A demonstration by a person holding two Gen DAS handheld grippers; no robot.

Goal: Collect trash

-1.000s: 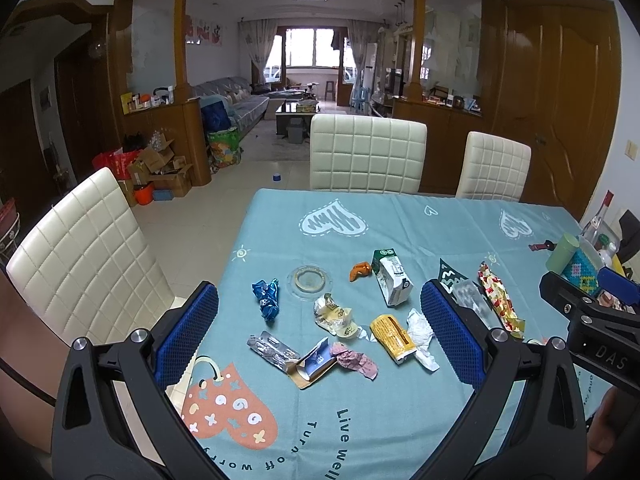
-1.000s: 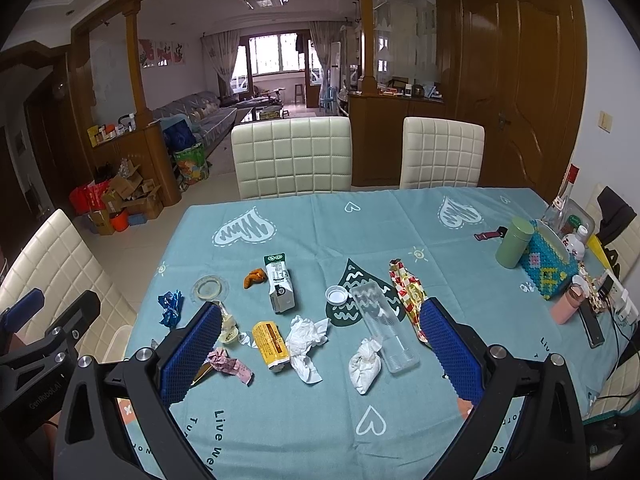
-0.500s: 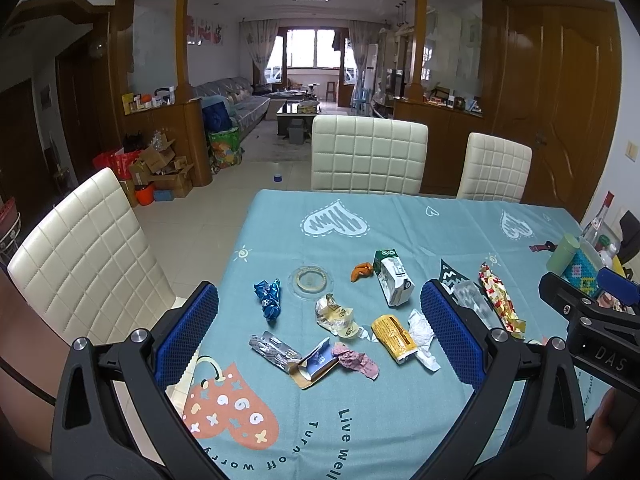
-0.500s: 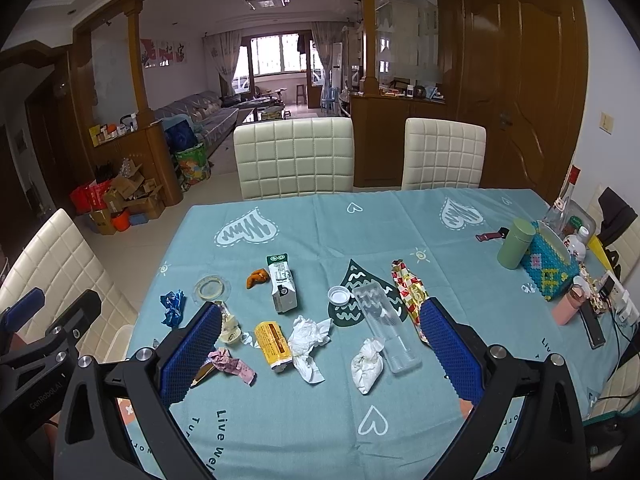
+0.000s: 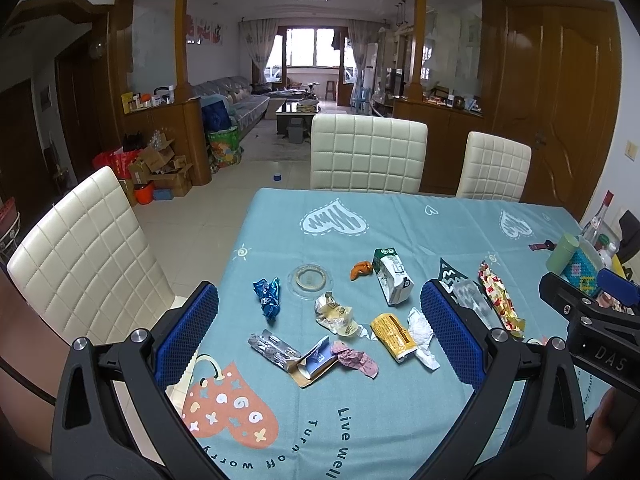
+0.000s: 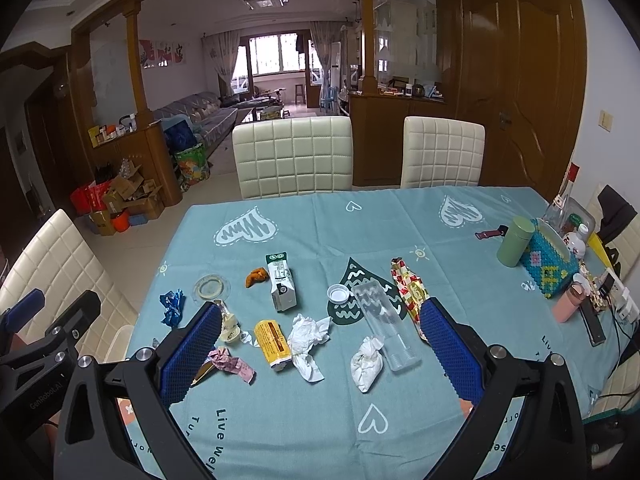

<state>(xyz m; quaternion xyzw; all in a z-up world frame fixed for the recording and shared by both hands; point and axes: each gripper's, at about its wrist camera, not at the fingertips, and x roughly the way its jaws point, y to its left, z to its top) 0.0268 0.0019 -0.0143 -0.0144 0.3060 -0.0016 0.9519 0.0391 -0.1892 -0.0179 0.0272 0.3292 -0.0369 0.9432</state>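
Note:
Trash lies scattered on the teal tablecloth (image 5: pixel 400 232): a blue foil wrapper (image 5: pixel 268 297), a milk carton (image 5: pixel 392 276), an orange scrap (image 5: pixel 361 269), a yellow packet (image 5: pixel 392 336), a pink crumpled paper (image 5: pixel 356 360) and a silver wrapper (image 5: pixel 272 346). The right wrist view adds a white tissue (image 6: pixel 308 336), a white wad (image 6: pixel 366 362), a clear plastic tray (image 6: pixel 386 326) and a red-gold wrapper (image 6: pixel 408 284). My left gripper (image 5: pixel 320 332) hangs open above the near-left litter. Over the near middle, my right gripper (image 6: pixel 318 354) is open too. Neither holds anything.
Cream quilted chairs (image 5: pixel 368 158) stand at the far side and another chair (image 5: pixel 80 256) at the left. A green cup (image 6: pixel 514 242), beaded box (image 6: pixel 550 260), bottles and a phone crowd the table's right edge. A clear round lid (image 5: pixel 309 277) lies among the litter.
Both grippers have drifted very slightly; the scene shifts a little downward in the views. Nothing was taken hold of, and both stay open.

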